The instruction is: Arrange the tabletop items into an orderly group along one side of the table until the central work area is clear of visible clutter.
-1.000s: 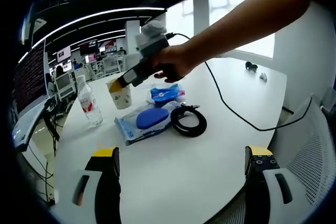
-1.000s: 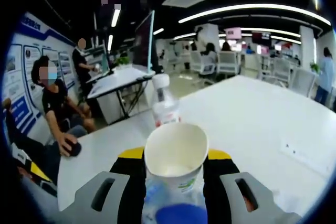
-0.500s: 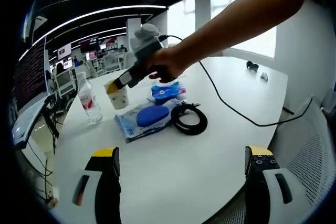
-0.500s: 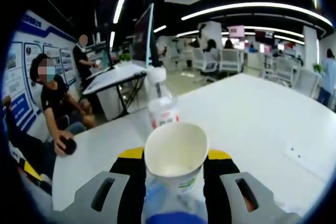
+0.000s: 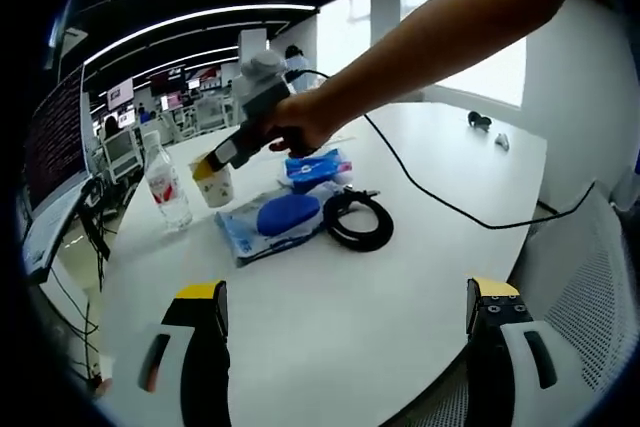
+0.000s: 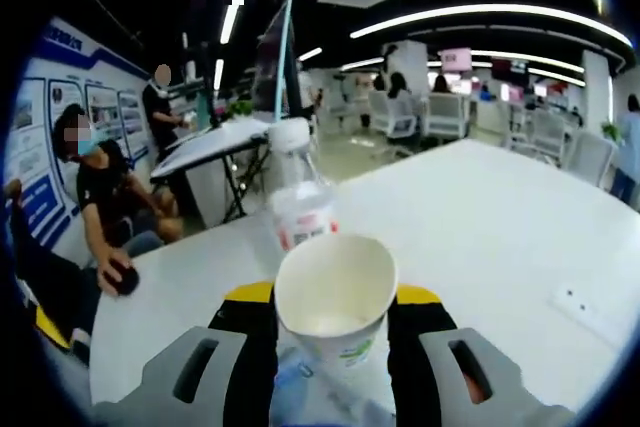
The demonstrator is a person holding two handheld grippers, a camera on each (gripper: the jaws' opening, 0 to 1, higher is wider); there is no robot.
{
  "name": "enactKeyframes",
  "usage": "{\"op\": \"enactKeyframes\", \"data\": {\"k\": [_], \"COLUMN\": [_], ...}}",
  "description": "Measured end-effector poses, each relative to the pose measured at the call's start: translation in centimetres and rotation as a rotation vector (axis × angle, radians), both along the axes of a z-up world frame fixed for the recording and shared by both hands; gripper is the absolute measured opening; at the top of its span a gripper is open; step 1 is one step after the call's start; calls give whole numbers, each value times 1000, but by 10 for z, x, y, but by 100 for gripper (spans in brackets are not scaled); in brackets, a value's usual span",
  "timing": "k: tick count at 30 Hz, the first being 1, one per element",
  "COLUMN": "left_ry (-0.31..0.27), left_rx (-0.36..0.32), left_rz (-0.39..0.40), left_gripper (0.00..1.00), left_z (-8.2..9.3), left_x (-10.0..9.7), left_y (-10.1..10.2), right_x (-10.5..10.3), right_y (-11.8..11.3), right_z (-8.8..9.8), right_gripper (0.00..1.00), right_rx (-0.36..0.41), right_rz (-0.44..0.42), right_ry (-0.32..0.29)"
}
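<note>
inspector: you are clamping the paper cup point(image 6: 335, 297) between the jaws of your right gripper point(image 6: 333, 332), just below its rim. in the left gripper view it is hanging above the table point(image 5: 330, 317), beside the water bottle point(image 5: 166, 187).

operator: and how is it handling?

inspector: i am judging it light, thin-walled and easy to crush, so you are wanting a gentle squeeze on the upper wall, where the rim stiffens it. it looks empty.

operator: the left side?

inspector: your left gripper point(image 5: 345, 332) is waiting with jaws wide apart, holding nothing. the wet wipes pack point(image 5: 268, 225) is looking soft and floppy; the black cable coil point(image 5: 355, 223) beside it is likely springing loose unless you are pinching across several loops.
</note>
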State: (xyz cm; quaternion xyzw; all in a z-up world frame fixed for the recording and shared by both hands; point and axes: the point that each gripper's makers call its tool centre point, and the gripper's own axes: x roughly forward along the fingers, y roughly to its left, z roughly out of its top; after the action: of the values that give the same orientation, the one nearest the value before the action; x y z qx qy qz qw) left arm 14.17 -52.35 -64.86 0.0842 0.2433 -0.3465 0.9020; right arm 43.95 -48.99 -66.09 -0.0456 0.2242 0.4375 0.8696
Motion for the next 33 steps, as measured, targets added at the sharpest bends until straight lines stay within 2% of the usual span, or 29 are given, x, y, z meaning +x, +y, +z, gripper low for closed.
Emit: {"op": "enactKeyframes", "data": {"k": [4,8,28,33], "left_ry": [4,5,15,15], "left_rx": [-2,-6,-24,-23], "left_rz": [6,16,26,27], "left_gripper": [99,99,99,99], "left_z": [0,0,0,0], "left_x": [1,2,2,2], "left_y": [1,3,3,3], "right_x": [6,18,10,14], "right_y": [1,4,16,15], "right_z": [-3,-17,-21,-30], "right_gripper": [39,39,41,40], "right_rx": [3,-4,-38,-78], "right_rz": [-8,-3,27,42], "right_ry": [5,12,-12,-1]}}
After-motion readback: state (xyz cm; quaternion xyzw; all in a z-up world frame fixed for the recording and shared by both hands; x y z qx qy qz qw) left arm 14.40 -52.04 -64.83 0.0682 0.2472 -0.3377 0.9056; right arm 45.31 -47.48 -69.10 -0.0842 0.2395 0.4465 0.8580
